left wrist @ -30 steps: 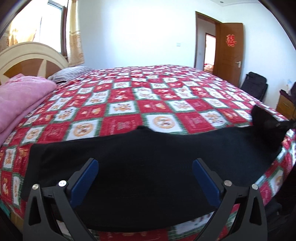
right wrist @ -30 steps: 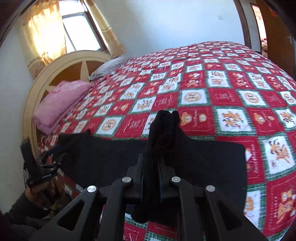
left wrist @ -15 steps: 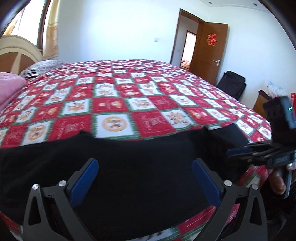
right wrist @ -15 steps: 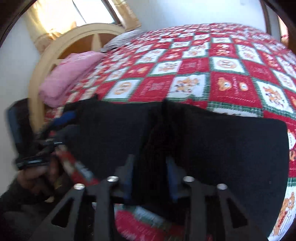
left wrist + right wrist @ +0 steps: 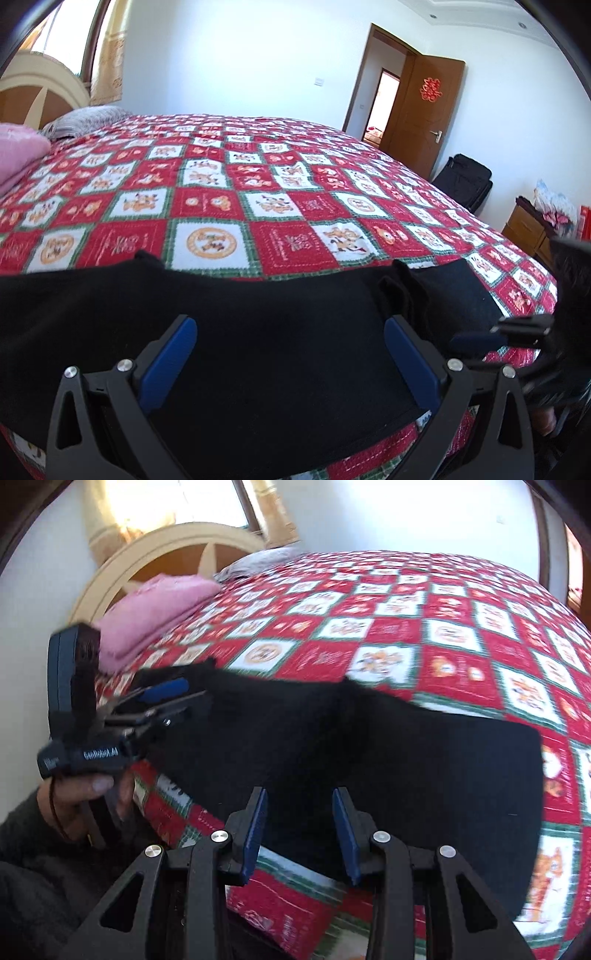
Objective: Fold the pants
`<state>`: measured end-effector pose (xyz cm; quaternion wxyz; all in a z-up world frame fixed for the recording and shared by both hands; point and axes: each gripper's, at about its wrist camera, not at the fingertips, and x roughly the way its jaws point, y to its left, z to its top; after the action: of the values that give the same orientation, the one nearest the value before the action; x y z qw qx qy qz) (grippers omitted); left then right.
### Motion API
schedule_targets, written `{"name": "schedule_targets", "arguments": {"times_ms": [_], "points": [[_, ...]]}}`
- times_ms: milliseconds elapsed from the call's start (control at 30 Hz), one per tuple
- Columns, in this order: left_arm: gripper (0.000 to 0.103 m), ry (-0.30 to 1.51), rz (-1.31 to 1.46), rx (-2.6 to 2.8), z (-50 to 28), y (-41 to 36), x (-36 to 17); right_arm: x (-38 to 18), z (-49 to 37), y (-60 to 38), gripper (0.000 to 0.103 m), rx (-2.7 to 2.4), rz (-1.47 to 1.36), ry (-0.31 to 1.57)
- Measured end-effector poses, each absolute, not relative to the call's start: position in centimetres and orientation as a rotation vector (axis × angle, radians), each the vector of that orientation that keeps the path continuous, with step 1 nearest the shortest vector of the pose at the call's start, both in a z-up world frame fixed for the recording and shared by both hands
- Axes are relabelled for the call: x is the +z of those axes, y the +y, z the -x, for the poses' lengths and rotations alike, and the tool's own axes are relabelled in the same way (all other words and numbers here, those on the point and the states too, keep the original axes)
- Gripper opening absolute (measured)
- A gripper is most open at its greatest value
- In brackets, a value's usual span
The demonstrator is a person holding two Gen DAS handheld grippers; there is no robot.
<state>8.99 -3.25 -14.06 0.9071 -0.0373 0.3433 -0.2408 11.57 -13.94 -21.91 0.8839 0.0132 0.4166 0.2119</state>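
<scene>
From the bed's (image 5: 295,206) near edge, my left wrist camera looked low and close across it toward the door (image 5: 424,110). My right wrist camera sat beside it, angled down toward the headboard (image 5: 155,561). Both views shared the black pants (image 5: 258,332) on the bed's near edge.

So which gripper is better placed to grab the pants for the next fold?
Probably the right gripper: its open jaws sit low over the black pants' near edge. The left gripper sits off at the far end.
</scene>
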Motion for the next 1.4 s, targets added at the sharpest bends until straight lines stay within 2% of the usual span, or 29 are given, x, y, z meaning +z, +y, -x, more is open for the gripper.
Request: {"name": "schedule_targets", "arguments": {"times_ms": [67,100,133,167,333,467,533,600,667,833,933,967,1033,1100,1200,1267,1300,1333,1400], "points": [[0.103,0.713,0.09,-0.492,-9.0,-3.0,-14.1,-23.1,-11.8,-13.2,0.037,0.417,0.027,0.886],[0.103,0.712,0.096,-0.493,-9.0,-2.9,-14.1,-23.4,-11.7,-13.0,0.032,0.402,0.049,0.88],[0.103,0.71,0.1,-0.495,-9.0,-2.8,-14.0,-23.4,-11.5,-13.0,0.015,0.388,0.073,0.867],[0.103,0.709,0.104,-0.498,-9.0,-2.8,-14.0,-23.1,-11.4,-13.0,0.007,0.389,0.072,0.863],[0.103,0.7,0.094,-0.519,-8.8,-3.4,-13.8,-19.8,-8.9,-12.5,0.006,0.409,0.116,0.768],[0.103,0.715,0.07,-0.555,-8.9,-4.5,-13.9,-22.7,-9.7,-10.9,0.006,0.421,0.191,0.851],[0.103,0.729,0.057,-0.577,-9.0,-5.2,-14.0,-24.5,-10.3,-10.6,0.007,0.422,0.225,0.886],[0.103,0.751,0.045,-0.613,-9.3,-6.0,-14.0,-23.5,-10.3,-11.3,0.011,0.429,0.188,0.878],[0.103,0.771,0.054,-0.645,-9.5,-6.8,-14.0,-21.7,-10.3,-12.8,0.044,0.435,0.128,0.869],[0.103,0.788,0.035,-0.752,-9.3,-9.9,-13.4,-18.3,-9.2,-19.1,0.047,0.401,0.006,0.734],[0.101,0.816,0.004,-0.779,-9.4,-11.9,-13.6,-18.5,-9.1,-23.5,0.049,0.281,-0.091,0.685],[0.098,0.841,0.001,-0.79,-9.7,-12.6,-13.9,-18.6,-9.7,-24.9,0.052,0.238,-0.142,0.676],[0.081,0.898,-0.013,-0.794,-10.3,-13.7,-14.7,-19.8,-10.5,-27.6,0.056,0.155,-0.261,0.684],[0.073,0.949,-0.014,-0.785,-10.7,-14.5,-15.7,-21.0,-11.3,-29.4,0.056,0.11,-0.349,0.708],[0.071,0.943,-0.03,-0.766,-10.1,-14.7,-16.0,-21.5,-11.2,-29.7,0.056,0.086,-0.374,0.702],[0.057,0.938,-0.036,-0.768,-9.8,-14.8,-15.9,-21.5,-11.2,-29.1,0.056,0.096,-0.36,0.685],[0.041,0.94,-0.035,-0.771,-9.8,-14.7,-15.9,-21.3,-11.1,-28.7,0.056,0.102,-0.352,0.675],[0.03,0.942,-0.033,-0.768,-9.8,-14.6,-15.9,-21.3,-11.0,-28.4,0.056,0.107,-0.345,0.669],[0.017,0.931,-0.022,-0.766,-10.0,-14.4,-15.9,-21.3,-10.9,-27.8,0.057,0.109,-0.321,0.659]]}}
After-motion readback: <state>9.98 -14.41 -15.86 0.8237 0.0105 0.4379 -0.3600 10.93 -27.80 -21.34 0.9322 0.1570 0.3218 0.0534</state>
